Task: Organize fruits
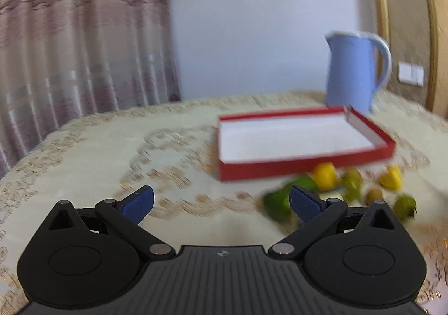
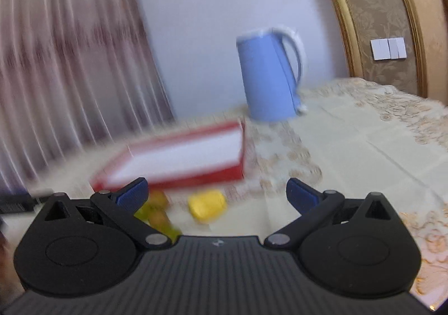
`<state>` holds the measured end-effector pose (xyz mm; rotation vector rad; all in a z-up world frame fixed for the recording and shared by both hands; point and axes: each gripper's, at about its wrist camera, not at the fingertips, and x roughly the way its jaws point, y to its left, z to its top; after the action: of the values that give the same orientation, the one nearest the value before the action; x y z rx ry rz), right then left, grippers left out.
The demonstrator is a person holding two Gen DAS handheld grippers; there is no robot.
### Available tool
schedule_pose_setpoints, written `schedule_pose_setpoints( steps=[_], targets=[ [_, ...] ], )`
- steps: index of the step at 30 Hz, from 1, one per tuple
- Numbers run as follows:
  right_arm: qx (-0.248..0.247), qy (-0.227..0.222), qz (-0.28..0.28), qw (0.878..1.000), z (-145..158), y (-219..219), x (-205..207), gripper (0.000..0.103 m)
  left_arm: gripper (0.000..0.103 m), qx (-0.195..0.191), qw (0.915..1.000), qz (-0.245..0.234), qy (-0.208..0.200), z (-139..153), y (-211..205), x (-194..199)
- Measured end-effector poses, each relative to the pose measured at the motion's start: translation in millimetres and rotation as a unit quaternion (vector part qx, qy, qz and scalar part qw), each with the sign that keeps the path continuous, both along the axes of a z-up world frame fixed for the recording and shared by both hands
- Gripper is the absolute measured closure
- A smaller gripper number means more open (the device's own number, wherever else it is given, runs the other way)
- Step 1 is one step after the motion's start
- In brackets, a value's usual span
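left jaws: the left gripper (image 1: 221,201) has its blue-padded fingers (image 1: 138,203) spread wide, nothing between them
right jaws: the right gripper (image 2: 217,196) is likewise spread wide and empty, blue pad (image 2: 133,194) on each side
under the left gripper: bare cream tablecloth with gold embroidered scrolls (image 1: 112,152)
by the left gripper's right finger: a blurred green round fruit (image 1: 275,203) sits just behind and beside the pad; whether they touch cannot be told
fruit cluster: small yellow and green fruits lie loose on the cloth in front of the box's near wall — a yellow round fruit (image 1: 324,175), another yellow one (image 1: 390,177), a dark green one (image 1: 404,204) farthest right
right view fruit: a yellow blocky fruit (image 2: 207,205) lies between the right fingers' lines, on the cloth; greenish fruits (image 2: 156,214) sit partly behind the left-side finger
box: a shallow red cardboard box with white lining (image 1: 305,166) rests open on the table, empty inside, just beyond the fruits
kettle: a light blue plastic kettle with a pale handle (image 1: 351,74) stands upright behind the box
backdrop: a pinkish patterned curtain (image 1: 70,43) on the left — pale wall in the middle
sharpness: both views are motion-blurred
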<state>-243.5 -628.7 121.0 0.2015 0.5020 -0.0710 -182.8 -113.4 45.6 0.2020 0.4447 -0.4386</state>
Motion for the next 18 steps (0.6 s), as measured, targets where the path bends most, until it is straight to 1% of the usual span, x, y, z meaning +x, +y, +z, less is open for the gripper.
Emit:
schedule_pose_setpoints(
  steps=[2, 4, 6, 8, 10, 11, 14, 18],
  targets=[
    [-0.027, 0.024, 0.015, 0.999, -4.8, 17.8, 4.6, 0.0, 0.0, 0.015, 0.9997, -0.015, 0.01, -5.9, -11.5, -4.1],
    [-0.052, 0.03, 0.035, 0.998, -8.3, 35.1, 1.4, 0.0, 0.0, 0.026, 0.9993, -0.022, 0.014, -11.5, -18.9, -11.7],
    [-0.081, 0.035, 0.038, 0.995, -15.8, 42.2, 4.7, 0.0, 0.0, 0.024, 0.9992, -0.025, 0.021, -13.7, -18.6, -11.0],
    [-0.105, 0.034, 0.033, 0.993, -18.1, 50.1, 6.3, 0.0, 0.0, 0.012, 0.9991, -0.023, 0.035, -15.4, -16.1, -10.0],
    [-0.112, 0.034, 0.039, 0.992, -19.7, 52.7, 12.1, 0.0, 0.0, 0.002, 0.9984, -0.018, 0.054, -16.0, -13.0, -6.2],
    [-0.106, 0.035, 0.049, 0.993, -19.2, 55.6, 14.1, 0.0, 0.0, -0.002, 0.9981, -0.015, 0.059, -16.0, -11.6, -4.2],
    [-0.098, 0.049, 0.068, 0.992, -21.0, 57.2, 23.8, 0.0, 0.0, -0.004, 0.9979, -0.004, 0.065, -16.7, -12.6, -0.7],
    [-0.101, 0.073, 0.056, 0.991, -27.0, 60.9, 36.4, 0.0, 0.0, 0.005, 0.9976, 0.001, 0.07, -19.2, -14.5, 0.3]
  ],
)
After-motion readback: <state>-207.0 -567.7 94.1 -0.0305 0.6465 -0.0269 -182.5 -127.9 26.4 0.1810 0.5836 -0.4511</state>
